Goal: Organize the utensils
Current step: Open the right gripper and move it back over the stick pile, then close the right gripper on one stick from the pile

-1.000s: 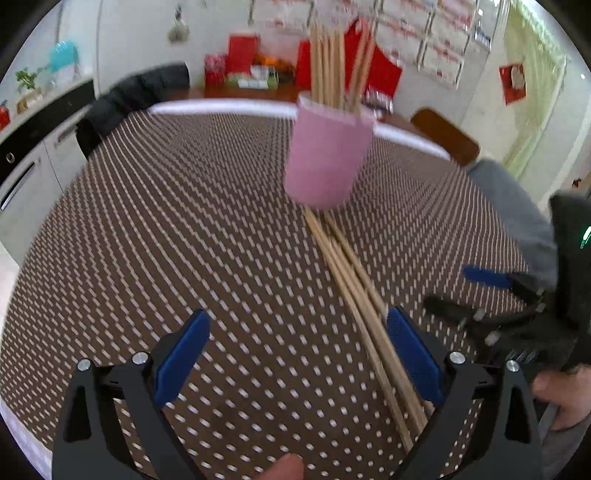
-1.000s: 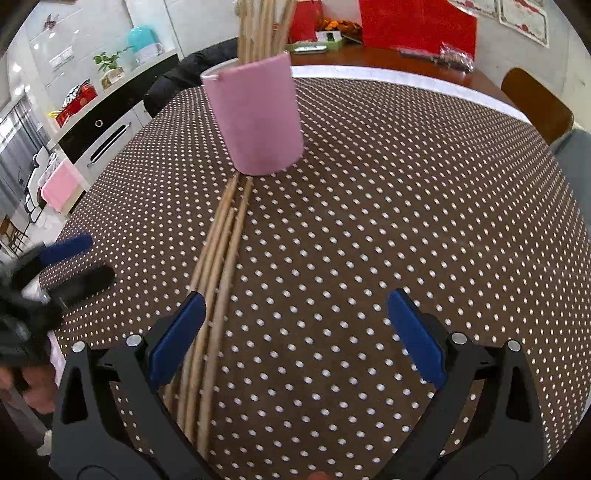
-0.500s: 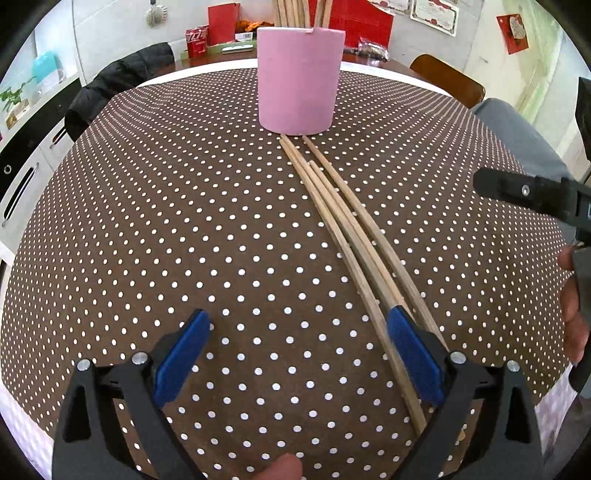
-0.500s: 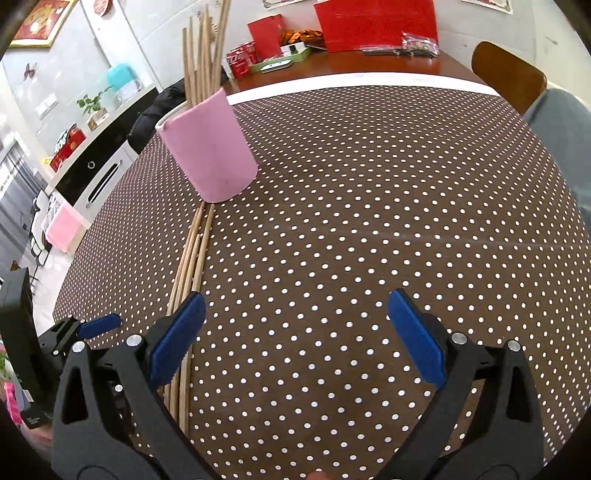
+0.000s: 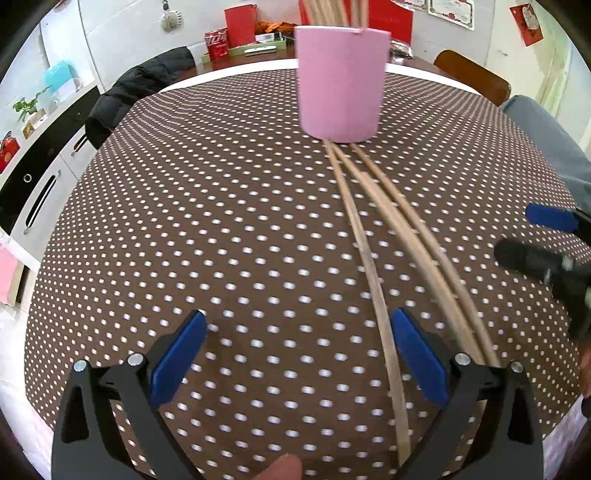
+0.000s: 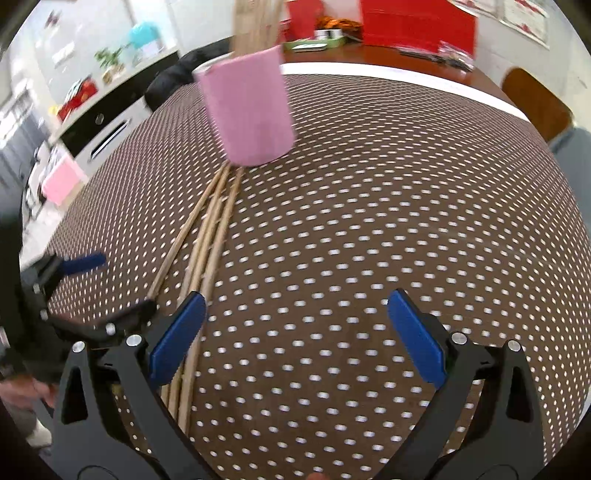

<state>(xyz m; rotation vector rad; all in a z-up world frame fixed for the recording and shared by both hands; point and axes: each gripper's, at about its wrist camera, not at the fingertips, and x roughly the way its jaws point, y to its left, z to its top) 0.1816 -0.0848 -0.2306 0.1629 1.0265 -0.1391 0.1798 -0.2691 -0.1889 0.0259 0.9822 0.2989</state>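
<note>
The left gripper and right gripper both hover spread wide and empty above the near edge of the dotted tablecloth. Between them, loose chopsticks lie in a bundle running to the pink cup at the far edge; their near ends are hidden behind gripper fingers. More chopsticks stand in the cup, tops cut off and blurred.

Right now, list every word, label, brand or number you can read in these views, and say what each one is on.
None can be read for certain.
Red can behind the table: white script, too blurred to read.
Framed wall papers: print too small.
Red wall hanging: pattern only, no legible text.
Red box on the counter: markings blurred.
Pink cup, chopsticks and both grippers carry no text.
</note>
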